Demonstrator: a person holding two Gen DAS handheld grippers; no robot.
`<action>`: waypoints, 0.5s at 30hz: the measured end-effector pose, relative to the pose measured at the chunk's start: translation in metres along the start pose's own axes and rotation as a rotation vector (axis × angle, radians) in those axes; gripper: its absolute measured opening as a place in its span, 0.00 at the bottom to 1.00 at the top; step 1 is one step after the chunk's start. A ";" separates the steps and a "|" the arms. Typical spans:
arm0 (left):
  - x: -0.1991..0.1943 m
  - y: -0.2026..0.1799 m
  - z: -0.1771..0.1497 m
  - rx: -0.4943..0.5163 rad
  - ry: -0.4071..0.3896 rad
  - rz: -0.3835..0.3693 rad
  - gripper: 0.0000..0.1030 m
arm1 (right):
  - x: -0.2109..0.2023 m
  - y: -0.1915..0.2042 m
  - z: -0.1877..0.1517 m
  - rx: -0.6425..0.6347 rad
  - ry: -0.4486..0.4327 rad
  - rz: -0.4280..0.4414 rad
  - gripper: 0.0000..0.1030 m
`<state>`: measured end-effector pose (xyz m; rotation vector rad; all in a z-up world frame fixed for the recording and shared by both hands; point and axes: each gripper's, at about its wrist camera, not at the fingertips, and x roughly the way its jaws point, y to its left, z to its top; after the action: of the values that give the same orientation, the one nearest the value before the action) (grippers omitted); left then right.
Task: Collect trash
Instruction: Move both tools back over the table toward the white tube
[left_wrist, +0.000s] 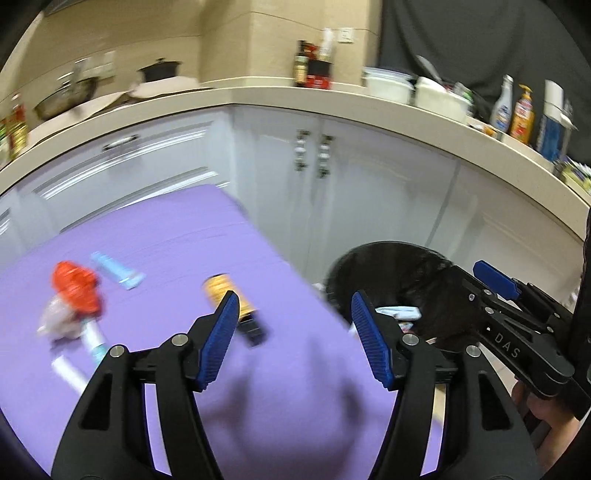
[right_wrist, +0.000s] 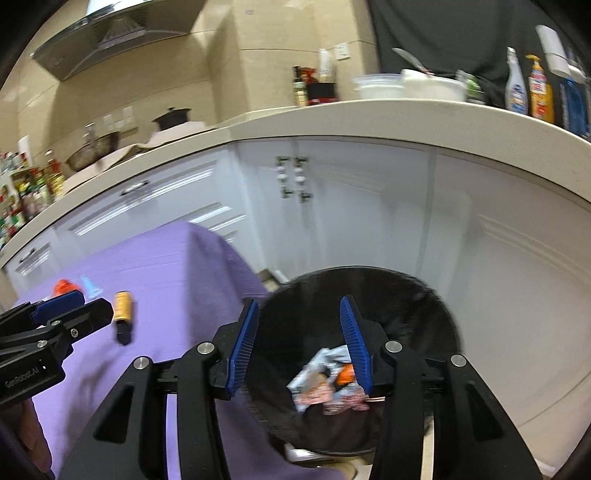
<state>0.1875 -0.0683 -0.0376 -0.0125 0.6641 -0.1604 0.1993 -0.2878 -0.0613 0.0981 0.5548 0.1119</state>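
A black-lined trash bin stands on the floor to the right of a purple-covered table. My right gripper is open and empty above the bin, over crumpled wrappers lying inside it. My left gripper is open and empty over the table's right edge. On the table lie a small orange bottle with a black cap, a red wrapper, a pale plastic wad, a light blue tube and a white-and-teal tube. The bin also shows in the left wrist view.
White cabinet doors stand behind the table and bin, under a beige counter holding bottles, bowls and pots. The right gripper shows in the left wrist view; the left gripper shows in the right wrist view.
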 end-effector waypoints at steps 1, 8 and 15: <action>-0.005 0.010 -0.002 -0.013 0.000 0.015 0.64 | 0.000 0.011 0.000 -0.012 0.002 0.019 0.45; -0.044 0.079 -0.023 -0.101 -0.011 0.144 0.64 | 0.003 0.071 -0.006 -0.081 0.020 0.117 0.45; -0.071 0.137 -0.045 -0.176 0.000 0.250 0.64 | 0.007 0.124 -0.013 -0.156 0.046 0.199 0.45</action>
<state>0.1244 0.0796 -0.0385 -0.0985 0.6729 0.1386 0.1878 -0.1635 -0.0608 -0.0015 0.5799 0.3509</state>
